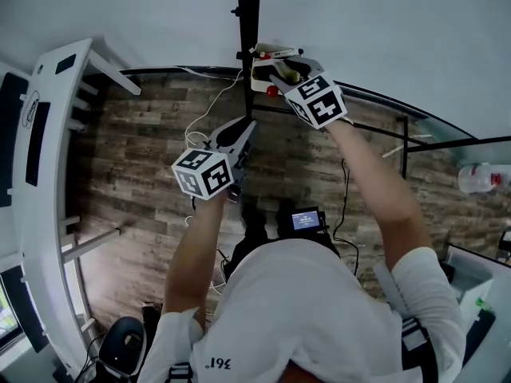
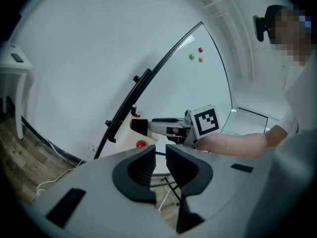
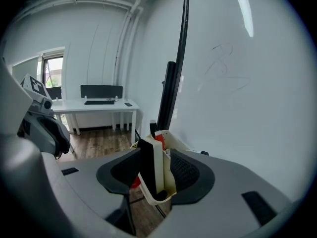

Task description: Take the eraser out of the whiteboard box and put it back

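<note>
A cream box [image 1: 262,76] hangs on the black frame at the whiteboard's [image 1: 359,22] lower edge. The eraser [image 3: 147,165], black felt on a cream body, stands upright inside the box [image 3: 168,188]. My right gripper [image 3: 157,170] reaches into the box, and its jaws are open with the eraser between them. In the head view the right gripper [image 1: 281,72] is at the box. The left gripper [image 1: 243,130] hovers lower left of the box, away from it. Its jaws [image 2: 161,157] stand a narrow gap apart with nothing in them. The left gripper view also shows the box [image 2: 126,133] and the eraser [image 2: 139,127].
A red round thing [image 1: 272,91] sits under the box and markers [image 1: 275,53] lie at its top. A white desk [image 1: 48,174] stands at the left over the wooden floor. Cables [image 1: 200,126] trail on the floor. Black stand bars [image 1: 403,146] run right. Magnets [image 2: 195,55] dot the board.
</note>
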### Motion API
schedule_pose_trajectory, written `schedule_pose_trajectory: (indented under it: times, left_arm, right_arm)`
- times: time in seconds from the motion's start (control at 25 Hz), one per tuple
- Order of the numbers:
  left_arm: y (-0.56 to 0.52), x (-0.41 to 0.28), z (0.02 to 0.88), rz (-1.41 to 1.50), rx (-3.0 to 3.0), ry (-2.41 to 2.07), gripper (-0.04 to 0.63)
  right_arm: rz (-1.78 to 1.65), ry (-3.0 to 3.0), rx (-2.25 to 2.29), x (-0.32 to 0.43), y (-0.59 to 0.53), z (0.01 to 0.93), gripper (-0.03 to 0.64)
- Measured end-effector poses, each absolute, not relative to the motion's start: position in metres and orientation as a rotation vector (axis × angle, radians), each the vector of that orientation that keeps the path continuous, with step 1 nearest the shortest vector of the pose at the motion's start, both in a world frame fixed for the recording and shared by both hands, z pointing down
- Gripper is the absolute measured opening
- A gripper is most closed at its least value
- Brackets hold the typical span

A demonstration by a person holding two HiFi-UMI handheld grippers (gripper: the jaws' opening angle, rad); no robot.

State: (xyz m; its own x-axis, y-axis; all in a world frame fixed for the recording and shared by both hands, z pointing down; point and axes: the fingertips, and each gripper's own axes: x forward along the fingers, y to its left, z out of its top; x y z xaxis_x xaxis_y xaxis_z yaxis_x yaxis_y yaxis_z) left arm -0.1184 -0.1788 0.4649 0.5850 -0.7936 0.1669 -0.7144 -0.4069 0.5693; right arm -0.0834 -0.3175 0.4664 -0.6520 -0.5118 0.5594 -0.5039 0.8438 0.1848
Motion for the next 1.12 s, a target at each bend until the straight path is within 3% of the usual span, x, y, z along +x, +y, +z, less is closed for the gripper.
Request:
schedule_pose_trajectory:
  times: [0.36,0.64,1.12]
  left_arm:
    - [-0.186,-0.126,0.448,-0.179,2.236,-1.238,0.061]
    - [-0.19,-0.129,0.429,-0.218,2.256,-1.267,0.06]
    - [-0.181,-0.114,0.383,-0.257,2.339,-1.247,0.06]
  right_arm:
    - [-0.049,-2.442,0.766,-0.08,-0.317,0.438,0.19]
    - [-0.09,-2.471,0.801,-0.073,-0.31,0.413,0.077]
    - [-0.143,-2.574,0.846,-0.055,-0.282,0.353,0.063]
